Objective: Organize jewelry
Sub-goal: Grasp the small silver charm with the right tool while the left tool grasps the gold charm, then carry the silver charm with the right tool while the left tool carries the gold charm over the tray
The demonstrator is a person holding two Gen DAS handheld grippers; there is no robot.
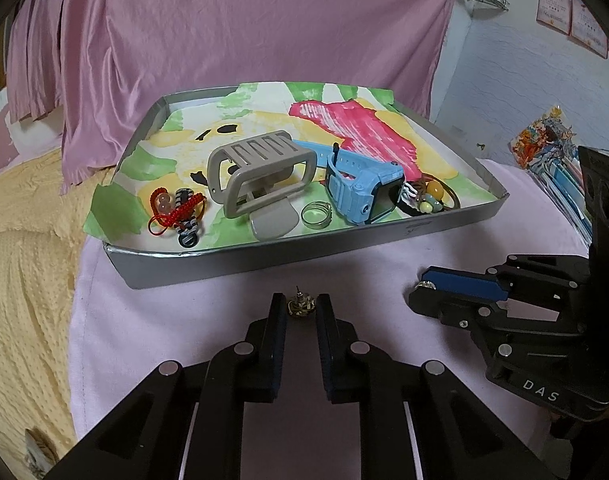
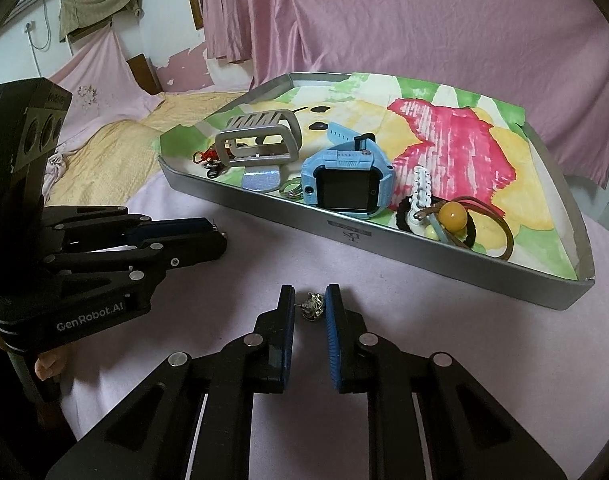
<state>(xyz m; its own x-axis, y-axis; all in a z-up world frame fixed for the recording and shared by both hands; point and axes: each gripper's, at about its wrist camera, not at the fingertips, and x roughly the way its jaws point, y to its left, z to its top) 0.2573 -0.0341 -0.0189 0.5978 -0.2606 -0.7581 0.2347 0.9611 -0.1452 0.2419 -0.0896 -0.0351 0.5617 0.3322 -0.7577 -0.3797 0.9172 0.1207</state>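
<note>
Ahead of both claws sits a shallow grey tray (image 1: 240, 258), lined with a painted sheet of green, yellow and pink. Its near wall stands between the claws and everything inside. In the tray, from the left gripper's view: a red braided cord (image 1: 172, 210) at the left, tangled with a black-and-white striped piece; a beige watch frame with strap (image 1: 256, 178) ahead; a green ring (image 1: 315, 217) just right of it; a blue child's smartwatch (image 1: 362, 188) further right; and a beaded hair tie with a yellow bead (image 2: 452, 213) at the far right corner. All of it rests on a pale pink cloth (image 1: 176, 320), with a yellow bedspread off to the left.

The left gripper (image 1: 301, 307) is drawn in narrow on a small gold-toned stud earring (image 1: 300, 306) lying on the cloth just short of the tray wall; both pads flank it closely and appear to pinch it.

The right gripper (image 2: 311, 306) is likewise nearly closed around a small silver-toned earring (image 2: 314, 305), its post touching the left pad and the right pad against its body. That earring also lies on the cloth, just before the tray's near wall.
</note>
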